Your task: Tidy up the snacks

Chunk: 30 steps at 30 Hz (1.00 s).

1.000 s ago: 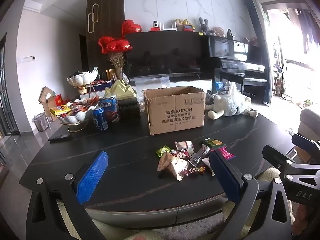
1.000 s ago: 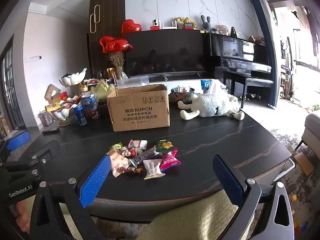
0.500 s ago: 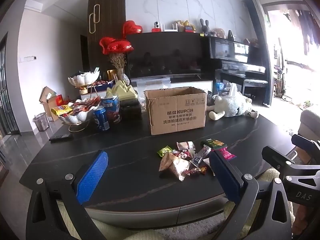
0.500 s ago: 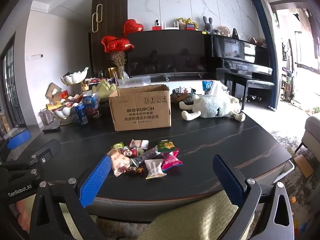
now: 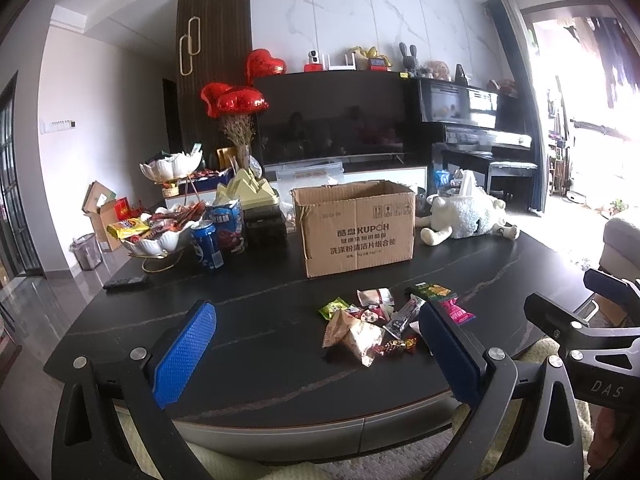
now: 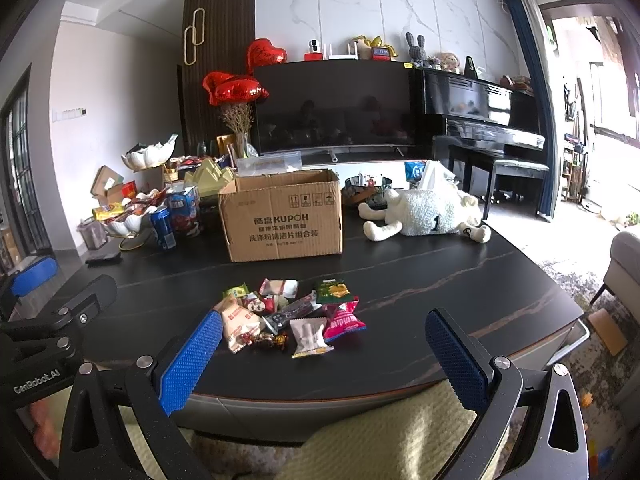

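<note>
The desk [image 6: 460, 280] is dark stone-like slab, smooth with a soft sheen and pale veins. The cardboard box [image 6: 286, 216] is matt brown corrugated paper, creased at its flaps. The snack packets [image 6: 288, 316] are glossy crinkled foil and plastic film. The plush sheep [image 6: 428, 212] is woolly, rough white cloth. The heart balloons [image 6: 232, 88] are shiny red foil. The fingers [image 6: 192, 360] carry blue rubbery pads with a fine knobbed texture, set on matt black plastic frames with bright metal screws. The soda can [image 5: 206, 244] is glossy metal. The piano [image 6: 480, 108] has mirror-black lacquer.
</note>
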Each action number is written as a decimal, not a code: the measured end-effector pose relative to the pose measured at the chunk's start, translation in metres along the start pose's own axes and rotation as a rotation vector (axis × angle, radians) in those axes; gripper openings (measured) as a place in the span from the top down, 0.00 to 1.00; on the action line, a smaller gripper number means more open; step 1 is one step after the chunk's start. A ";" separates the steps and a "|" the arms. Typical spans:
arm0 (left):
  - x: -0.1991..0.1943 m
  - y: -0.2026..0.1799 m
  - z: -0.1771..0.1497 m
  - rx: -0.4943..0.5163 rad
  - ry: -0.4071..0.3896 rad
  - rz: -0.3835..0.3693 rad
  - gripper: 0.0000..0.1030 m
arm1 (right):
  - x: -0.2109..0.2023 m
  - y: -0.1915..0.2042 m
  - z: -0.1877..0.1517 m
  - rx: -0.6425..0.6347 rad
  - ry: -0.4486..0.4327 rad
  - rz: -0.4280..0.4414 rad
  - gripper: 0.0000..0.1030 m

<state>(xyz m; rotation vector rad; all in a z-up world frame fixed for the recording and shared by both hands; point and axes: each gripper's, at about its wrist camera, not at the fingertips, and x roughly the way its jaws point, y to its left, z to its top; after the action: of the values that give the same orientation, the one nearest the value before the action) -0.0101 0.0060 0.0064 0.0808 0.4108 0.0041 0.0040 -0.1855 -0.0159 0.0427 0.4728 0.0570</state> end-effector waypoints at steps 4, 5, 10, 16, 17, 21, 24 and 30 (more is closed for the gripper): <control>0.000 0.000 0.000 0.000 -0.001 0.003 0.00 | 0.000 -0.002 0.001 -0.004 -0.002 0.001 0.00; 0.000 0.000 0.000 -0.001 0.000 0.005 0.00 | 0.000 -0.002 0.001 -0.003 -0.002 0.002 0.00; 0.000 0.000 -0.001 -0.002 0.000 0.007 0.00 | 0.000 -0.002 0.000 -0.003 -0.001 0.001 0.00; 0.000 0.000 -0.001 -0.003 0.001 0.007 0.00 | 0.000 0.000 -0.001 -0.004 -0.003 0.000 0.00; 0.000 0.000 -0.001 -0.002 0.001 0.007 0.00 | 0.000 0.000 -0.001 -0.004 -0.002 0.001 0.00; 0.000 0.000 -0.001 -0.002 0.000 0.005 0.00 | -0.002 0.000 0.001 -0.005 -0.003 0.002 0.00; 0.000 0.001 -0.001 -0.002 0.000 0.005 0.00 | -0.001 0.001 0.001 -0.006 -0.001 0.004 0.00; 0.000 0.001 -0.001 -0.003 0.001 0.004 0.00 | -0.001 0.002 0.000 -0.008 -0.002 0.001 0.00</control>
<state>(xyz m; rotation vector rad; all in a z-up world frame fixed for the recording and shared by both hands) -0.0104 0.0066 0.0056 0.0790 0.4114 0.0089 0.0032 -0.1836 -0.0149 0.0352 0.4704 0.0600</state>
